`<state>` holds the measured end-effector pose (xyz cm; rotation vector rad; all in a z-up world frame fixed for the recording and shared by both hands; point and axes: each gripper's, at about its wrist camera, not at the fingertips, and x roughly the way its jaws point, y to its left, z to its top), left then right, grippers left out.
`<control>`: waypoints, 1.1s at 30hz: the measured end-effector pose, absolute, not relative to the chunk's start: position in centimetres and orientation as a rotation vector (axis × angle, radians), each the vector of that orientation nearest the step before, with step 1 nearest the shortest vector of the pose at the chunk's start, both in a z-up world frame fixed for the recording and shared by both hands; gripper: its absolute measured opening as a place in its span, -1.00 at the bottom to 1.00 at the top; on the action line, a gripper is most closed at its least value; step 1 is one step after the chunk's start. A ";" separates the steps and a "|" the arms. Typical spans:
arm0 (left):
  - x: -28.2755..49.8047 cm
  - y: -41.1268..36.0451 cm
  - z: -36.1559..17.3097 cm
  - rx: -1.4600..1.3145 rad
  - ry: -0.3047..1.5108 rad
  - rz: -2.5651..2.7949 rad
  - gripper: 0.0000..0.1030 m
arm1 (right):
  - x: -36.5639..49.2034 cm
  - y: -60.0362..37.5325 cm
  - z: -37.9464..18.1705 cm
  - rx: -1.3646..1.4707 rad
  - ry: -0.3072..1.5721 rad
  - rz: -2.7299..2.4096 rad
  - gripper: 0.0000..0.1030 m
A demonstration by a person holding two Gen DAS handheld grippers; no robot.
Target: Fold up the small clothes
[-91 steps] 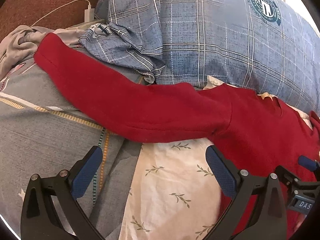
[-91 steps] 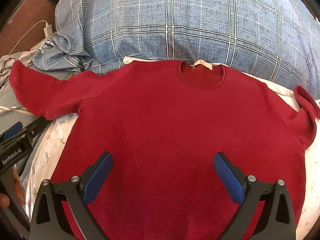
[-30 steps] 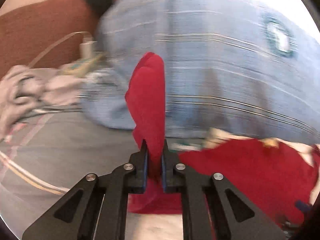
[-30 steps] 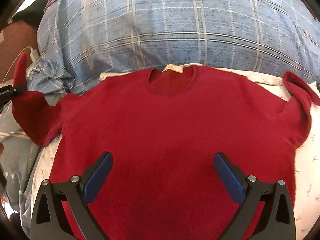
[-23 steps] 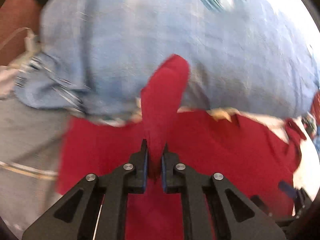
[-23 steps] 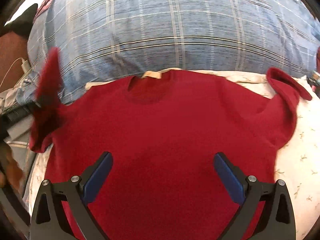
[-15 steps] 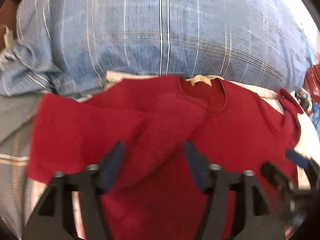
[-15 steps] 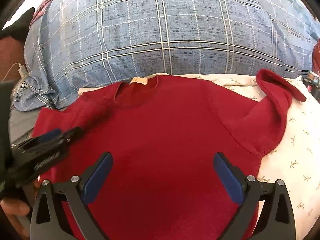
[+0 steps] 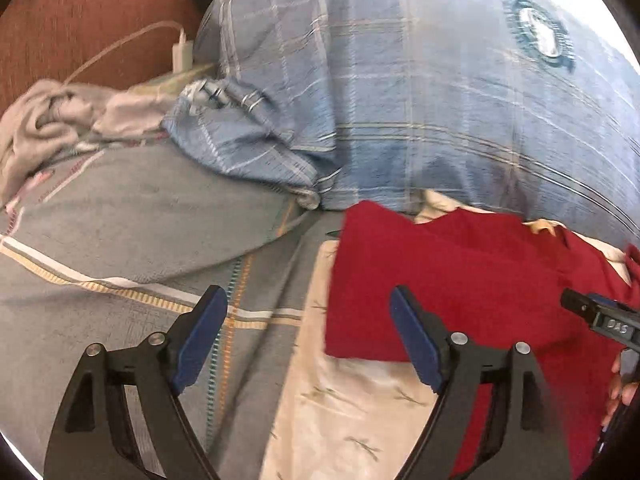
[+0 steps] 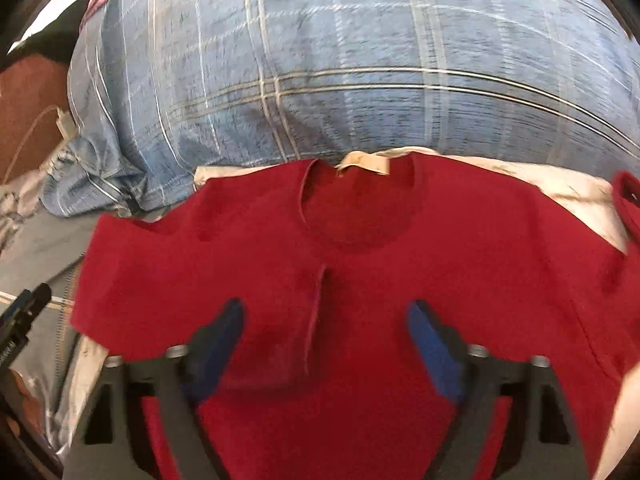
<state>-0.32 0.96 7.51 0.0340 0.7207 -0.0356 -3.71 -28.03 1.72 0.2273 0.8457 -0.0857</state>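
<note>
A red sweater [image 10: 360, 280] lies front up on the bed, collar with a tan label [image 10: 364, 164] toward the pillow. Its left sleeve [image 10: 256, 312] is folded in across the chest, its cuff edge near the middle. The right sleeve [image 10: 628, 200] curls up at the far right. My right gripper [image 10: 326, 344] is open and empty over the lower chest. My left gripper [image 9: 308, 336] is open and empty, left of the sweater's folded edge [image 9: 440, 280], over the floral sheet [image 9: 360, 420]. The other gripper's tip [image 9: 600, 320] shows at the right edge.
A big blue plaid pillow [image 10: 340, 60] lies behind the sweater. A grey striped blanket [image 9: 120, 240] covers the left side. Crumpled pale clothes [image 9: 40, 128] and a white charger with cable [image 9: 180, 52] sit at the far left by a brown headboard [image 9: 80, 32].
My left gripper carried the left sleeve across onto the chest, let it go and opened, then drew back to the left. My right gripper stayed open and shifted slightly.
</note>
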 end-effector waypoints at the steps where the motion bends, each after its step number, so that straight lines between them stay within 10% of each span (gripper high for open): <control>1: 0.0 1.1 7.3 0.027 0.722 -0.029 0.62 | -3.2 -27.8 1.4 0.207 0.855 -0.088 -0.02; 5: 0.6 2.2 7.2 0.005 0.721 0.000 0.62 | -2.2 -26.4 1.6 0.143 0.850 -0.079 -0.91; 8: 0.4 2.9 7.8 -0.012 0.690 0.020 0.62 | -3.1 -26.5 3.0 0.135 0.815 -0.073 -0.91; 24: 0.5 -0.9 6.0 0.080 0.736 -0.055 0.62 | -6.9 -37.0 4.3 0.146 0.830 -0.426 -0.78; 28: 0.4 -0.9 6.3 0.063 0.740 -0.081 0.62 | -7.3 -32.7 7.6 0.150 0.702 -0.229 0.22; 33: 0.8 -0.5 6.0 0.096 0.738 -0.030 0.62 | -2.9 -22.7 7.2 0.163 0.764 0.180 -0.04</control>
